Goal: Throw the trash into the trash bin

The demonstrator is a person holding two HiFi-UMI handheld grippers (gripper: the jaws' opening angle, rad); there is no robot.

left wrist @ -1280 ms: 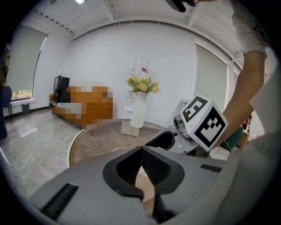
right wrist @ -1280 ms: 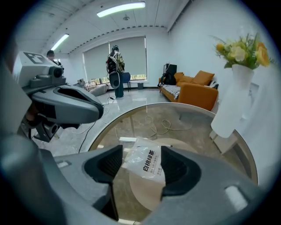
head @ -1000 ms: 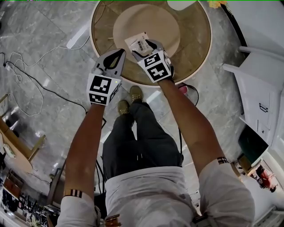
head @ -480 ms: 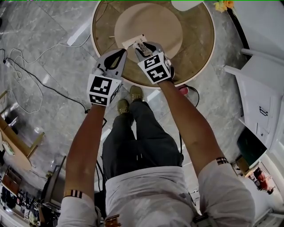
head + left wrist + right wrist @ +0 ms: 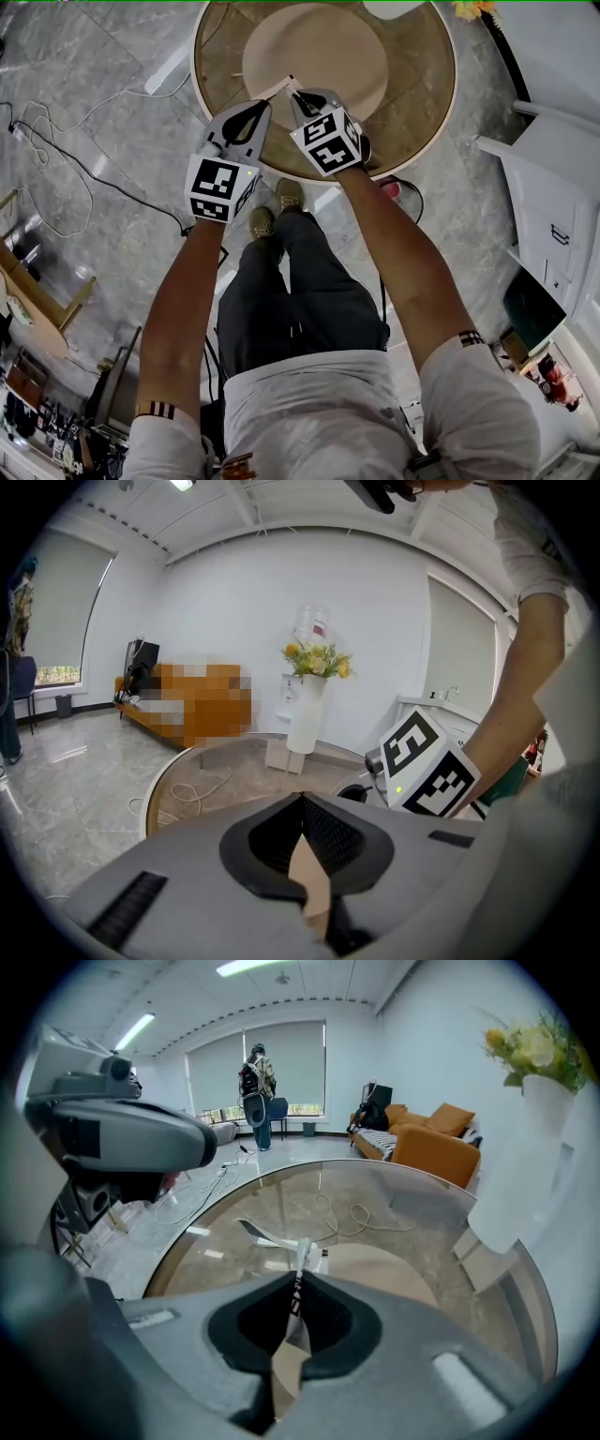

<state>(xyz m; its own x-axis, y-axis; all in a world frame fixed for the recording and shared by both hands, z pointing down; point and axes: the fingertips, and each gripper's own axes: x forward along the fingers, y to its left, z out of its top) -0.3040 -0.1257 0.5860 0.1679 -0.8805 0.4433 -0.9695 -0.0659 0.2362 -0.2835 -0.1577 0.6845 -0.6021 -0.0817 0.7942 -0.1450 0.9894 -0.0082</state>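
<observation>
I'm gripping the paper scrap (image 5: 302, 1252) in my right gripper (image 5: 296, 94), its jaws having just been closing onto it over the round glass table (image 5: 417, 84) at the frame's top, while the left gripper (image 5: 261, 107) is hanging shut and empty beside it; carrying and dropping are remaining, no bin is showing, and floor cables (image 5: 94, 184) are crowding the left

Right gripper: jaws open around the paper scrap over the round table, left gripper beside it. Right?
No. The right gripper has just closed its jaws on the paper scrap, as the right gripper view shows. The rest holds.
</observation>
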